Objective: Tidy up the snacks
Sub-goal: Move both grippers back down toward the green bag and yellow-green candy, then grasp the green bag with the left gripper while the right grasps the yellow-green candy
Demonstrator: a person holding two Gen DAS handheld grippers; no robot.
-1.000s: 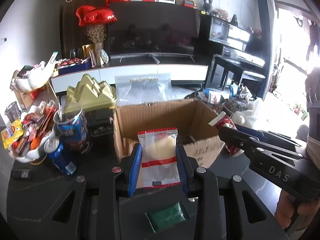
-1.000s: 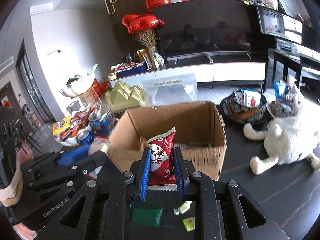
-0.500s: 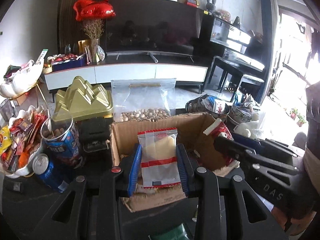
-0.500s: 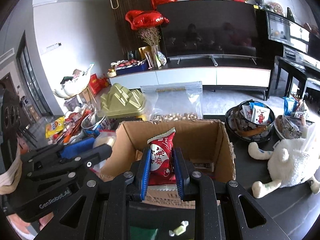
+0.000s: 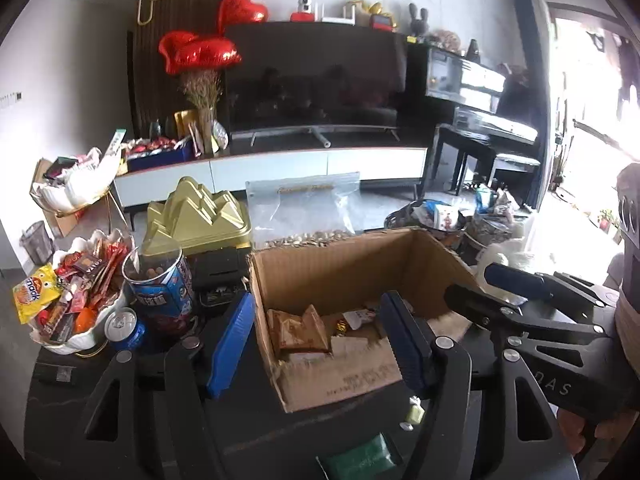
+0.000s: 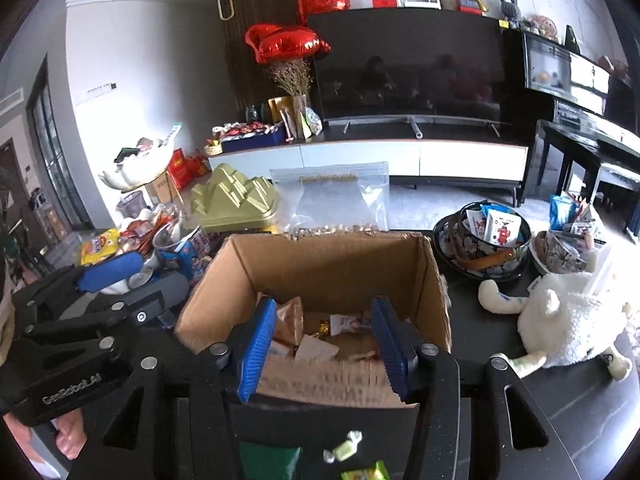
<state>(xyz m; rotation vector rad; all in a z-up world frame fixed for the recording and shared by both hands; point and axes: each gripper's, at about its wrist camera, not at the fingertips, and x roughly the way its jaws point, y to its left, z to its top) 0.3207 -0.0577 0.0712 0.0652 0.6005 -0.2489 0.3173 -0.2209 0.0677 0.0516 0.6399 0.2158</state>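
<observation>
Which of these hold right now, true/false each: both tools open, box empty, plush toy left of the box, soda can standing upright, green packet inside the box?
1. Both tools are open. True: the left tool and right tool each stand spread with nothing between the pads.
2. The cardboard box is empty. False: snack packets lie on its floor.
3. The plush toy lies left of the box. False: it lies to the box's right, on the dark table.
4. The blue soda can stands upright. False: it is tilted.
5. The green packet is inside the box. False: it lies on the table, outside the box.
</observation>
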